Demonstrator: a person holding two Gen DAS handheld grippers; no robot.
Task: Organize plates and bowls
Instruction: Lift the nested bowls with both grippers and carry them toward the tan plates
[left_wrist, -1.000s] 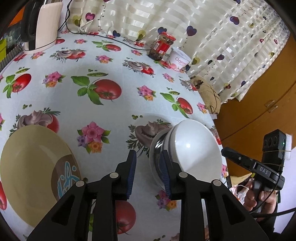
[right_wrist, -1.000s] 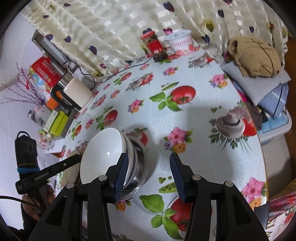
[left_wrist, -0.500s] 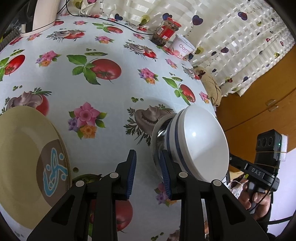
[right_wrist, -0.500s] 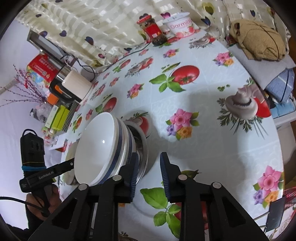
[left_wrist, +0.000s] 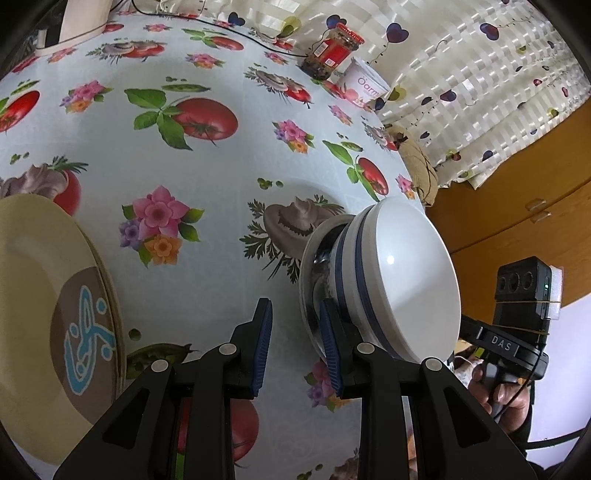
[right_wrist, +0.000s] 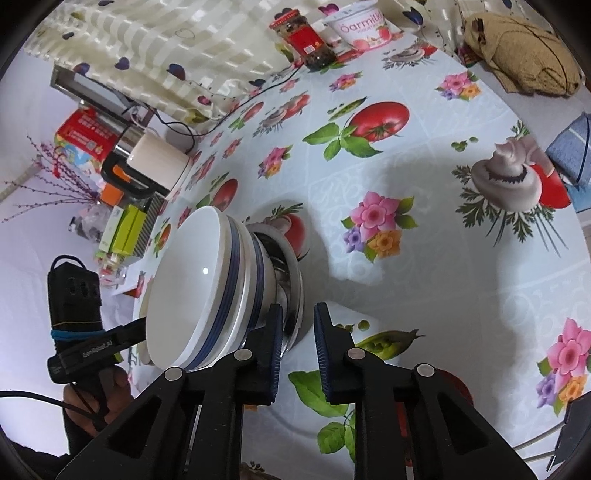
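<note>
- So far, the bowls (left_wrist: 402, 280) are nested in one stack that sits in a shiny metal dish near the table (left_wrist: 221, 184) edge; the tan plate (left_wrist: 44, 302) lies apart and looks not yet sorted.
- Left tool (left_wrist: 295, 347) and right tool (right_wrist: 298, 350) each have fingers part open at the stack's rim; whether either grips it cannot be told.
- Bowls are glossy white with blue bands; the tablecloth is smooth, printed.
</note>
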